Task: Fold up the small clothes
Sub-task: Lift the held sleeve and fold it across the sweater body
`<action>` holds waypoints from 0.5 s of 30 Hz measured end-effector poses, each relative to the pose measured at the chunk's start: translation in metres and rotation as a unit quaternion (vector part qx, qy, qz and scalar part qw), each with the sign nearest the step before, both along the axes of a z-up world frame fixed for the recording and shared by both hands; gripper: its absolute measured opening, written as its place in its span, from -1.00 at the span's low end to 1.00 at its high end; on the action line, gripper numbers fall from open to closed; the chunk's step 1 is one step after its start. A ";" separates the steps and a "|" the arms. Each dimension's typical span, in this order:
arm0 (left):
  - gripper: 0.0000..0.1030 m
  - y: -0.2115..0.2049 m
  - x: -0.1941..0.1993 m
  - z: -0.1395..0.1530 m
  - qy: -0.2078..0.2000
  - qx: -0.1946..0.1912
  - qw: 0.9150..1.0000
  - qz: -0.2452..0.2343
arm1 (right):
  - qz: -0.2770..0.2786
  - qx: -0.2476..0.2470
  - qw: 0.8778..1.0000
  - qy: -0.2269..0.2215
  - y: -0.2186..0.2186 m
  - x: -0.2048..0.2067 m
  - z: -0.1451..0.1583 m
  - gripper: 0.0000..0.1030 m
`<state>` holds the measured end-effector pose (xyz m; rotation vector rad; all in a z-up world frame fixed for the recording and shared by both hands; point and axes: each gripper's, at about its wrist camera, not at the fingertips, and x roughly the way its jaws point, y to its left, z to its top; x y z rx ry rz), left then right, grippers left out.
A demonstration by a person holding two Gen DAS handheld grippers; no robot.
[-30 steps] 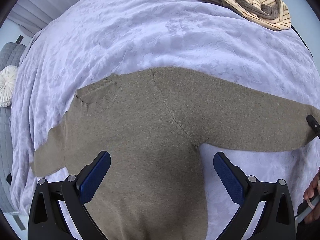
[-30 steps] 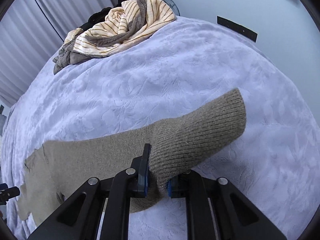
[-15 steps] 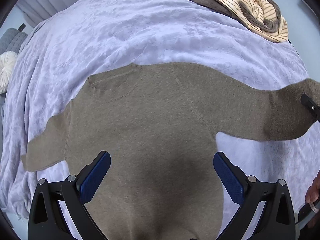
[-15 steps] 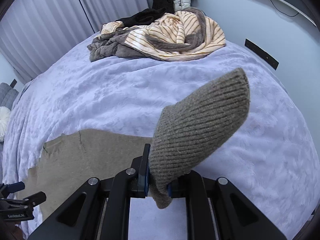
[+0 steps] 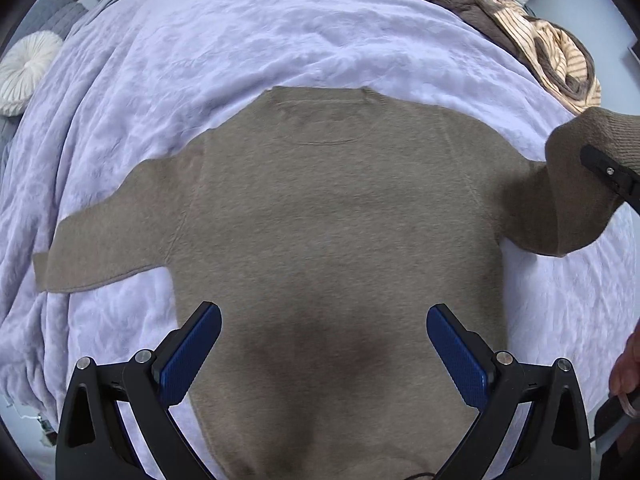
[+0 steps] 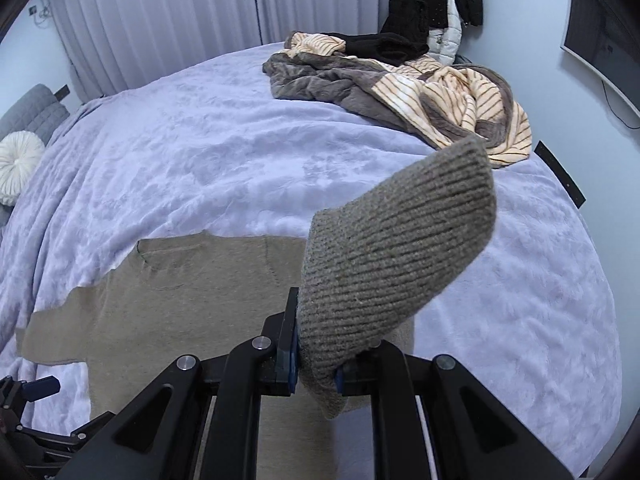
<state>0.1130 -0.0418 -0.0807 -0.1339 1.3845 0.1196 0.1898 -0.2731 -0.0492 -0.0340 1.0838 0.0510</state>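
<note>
A taupe knitted wool sweater (image 5: 332, 232) lies spread flat, front down or up cannot be told, on the near part of a lilac plush bedspread (image 5: 248, 40), its neckline toward the far side and its hem toward the near edge. The left sleeve (image 5: 104, 244) lies flat out to the left. The right sleeve's ribbed cuff (image 6: 396, 248) is lifted clear of the bed, pinched in the right gripper (image 6: 316, 364), whose jaws are nearly closed on the knit with the cuff standing up and curling over beyond them.

The left gripper (image 5: 324, 356) hangs above the sweater's lower body with its blue-padded jaws spread wide and nothing between them.

Judged from the drape, the knit is soft, light and limp: it sags wherever unsupported and will likely stretch or drag the body along if pulled hard. The ribbed cuff is thicker and gives a firmer bite than the plain knit. Good places to take hold look like the cuffs, the shoulder seams and the hem corners, so that edges stay straight when laid over. The plush bedspread probably grips the wool, so lifting suits it better than sliding.

A heap of striped cream and brown fleece garments (image 6: 440, 96) lies at the far right, well apart.
</note>
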 end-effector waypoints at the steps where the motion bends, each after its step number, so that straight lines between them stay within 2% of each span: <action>1: 1.00 0.008 -0.003 -0.001 0.000 -0.003 1.000 0.004 | 0.006 -0.002 1.000 0.002 0.011 0.000 -0.003 -0.73; 9: 1.00 0.067 -0.028 -0.013 0.007 -0.022 0.999 0.039 | 0.060 -0.014 0.998 0.021 0.111 0.002 -0.029 -0.73; 15: 1.00 0.100 -0.044 -0.027 0.019 -0.036 0.997 0.068 | 0.102 -0.028 0.993 0.046 0.178 0.003 -0.063 -0.73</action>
